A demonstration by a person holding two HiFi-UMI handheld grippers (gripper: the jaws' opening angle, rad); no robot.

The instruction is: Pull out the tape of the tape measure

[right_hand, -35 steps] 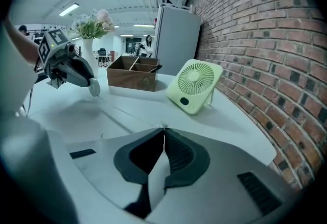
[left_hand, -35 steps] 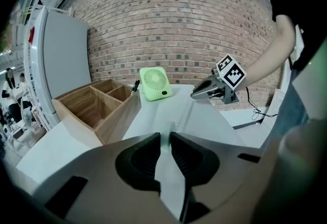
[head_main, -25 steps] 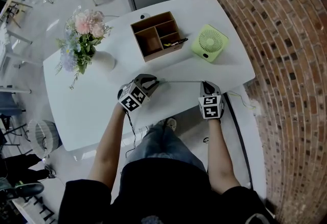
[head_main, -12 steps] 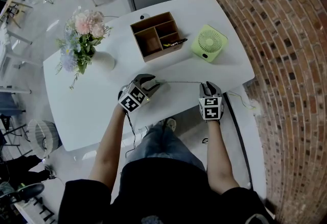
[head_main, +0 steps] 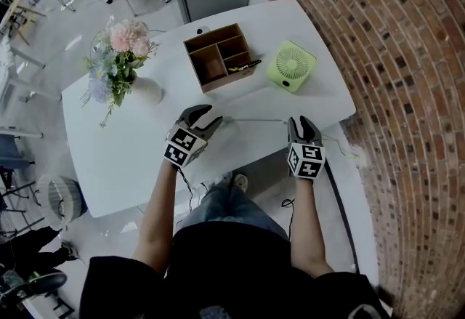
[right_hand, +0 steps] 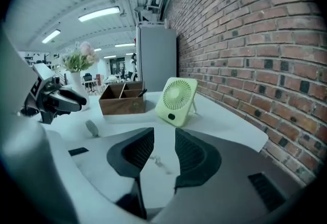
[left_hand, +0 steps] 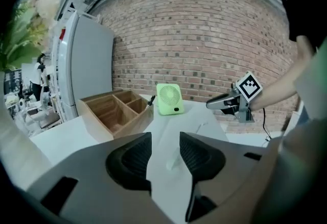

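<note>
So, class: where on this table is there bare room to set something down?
Bare: the table's left front, before the vase, and the far corner behind the fan. Crowded: the row of vase, box and fan, and the front edge where the tape lies.

Smooth, faintly glossy white worktop (head_main: pixel 109 158). Far on it, matt brown wooden compartment box (head_main: pixel 225 81), plain grain. To its right, smooth pale-green plastic square fan (head_main: pixel 290 67). Rough, matt red brick wall (head_main: pixel 407 92) at right.
</note>
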